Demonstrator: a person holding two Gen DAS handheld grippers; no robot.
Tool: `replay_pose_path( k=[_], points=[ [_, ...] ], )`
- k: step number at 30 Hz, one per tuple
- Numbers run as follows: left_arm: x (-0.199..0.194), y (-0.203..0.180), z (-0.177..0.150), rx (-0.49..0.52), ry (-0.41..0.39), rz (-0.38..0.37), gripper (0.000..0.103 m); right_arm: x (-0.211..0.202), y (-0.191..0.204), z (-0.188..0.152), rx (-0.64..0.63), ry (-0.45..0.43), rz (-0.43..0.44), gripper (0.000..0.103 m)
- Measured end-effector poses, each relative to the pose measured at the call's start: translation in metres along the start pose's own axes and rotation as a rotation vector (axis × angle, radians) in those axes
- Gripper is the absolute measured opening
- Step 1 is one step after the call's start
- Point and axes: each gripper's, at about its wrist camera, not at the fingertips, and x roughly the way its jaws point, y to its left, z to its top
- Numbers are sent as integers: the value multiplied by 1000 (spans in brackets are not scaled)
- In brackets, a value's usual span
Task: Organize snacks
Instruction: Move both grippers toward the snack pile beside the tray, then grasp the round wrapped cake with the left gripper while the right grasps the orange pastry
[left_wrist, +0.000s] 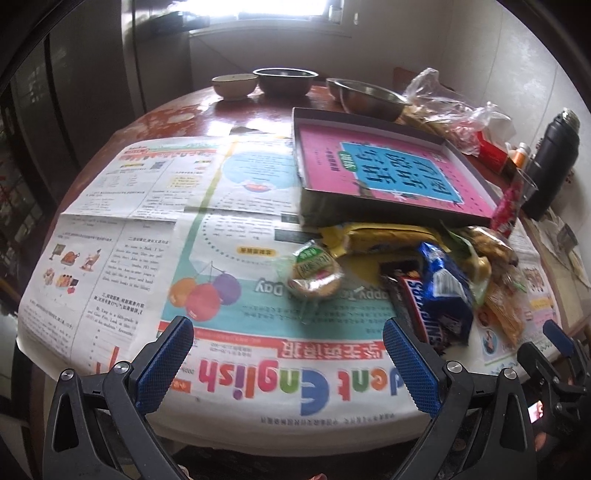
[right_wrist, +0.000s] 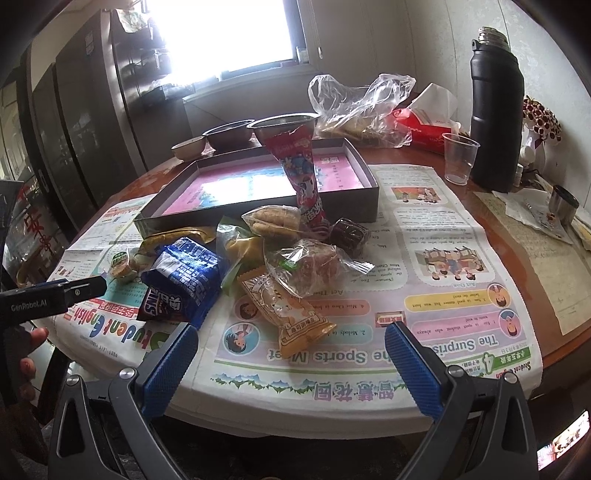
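The snack pile (right_wrist: 258, 258) lay mid-frame on the newspaper-covered counter (right_wrist: 461, 288), just before the dark tray (right_wrist: 369, 192). Only the right view showed the orange packet (right_wrist: 295, 314) and plastic cup (right_wrist: 460, 158). Left claw (left_wrist: 288, 354) and right claw (right_wrist: 291, 362) both gaped, empty.

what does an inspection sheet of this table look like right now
surface: round table covered with newspapers
job's things: snack pile in front of an empty box; red pack leans on its rim
clutter: bowls, plastic bag, cup, flask
grippers: left gripper and right gripper both open, holding nothing
cables: nothing seen
surroundings: bright window, dark cabinet
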Motion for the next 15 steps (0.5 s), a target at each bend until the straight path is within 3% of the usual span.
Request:
replay_pose_path(
  k=[15],
  points=[
    [27,-10,12,58,35,-1,102,22,-4,12,-16,-1,-50,102]
  ],
)
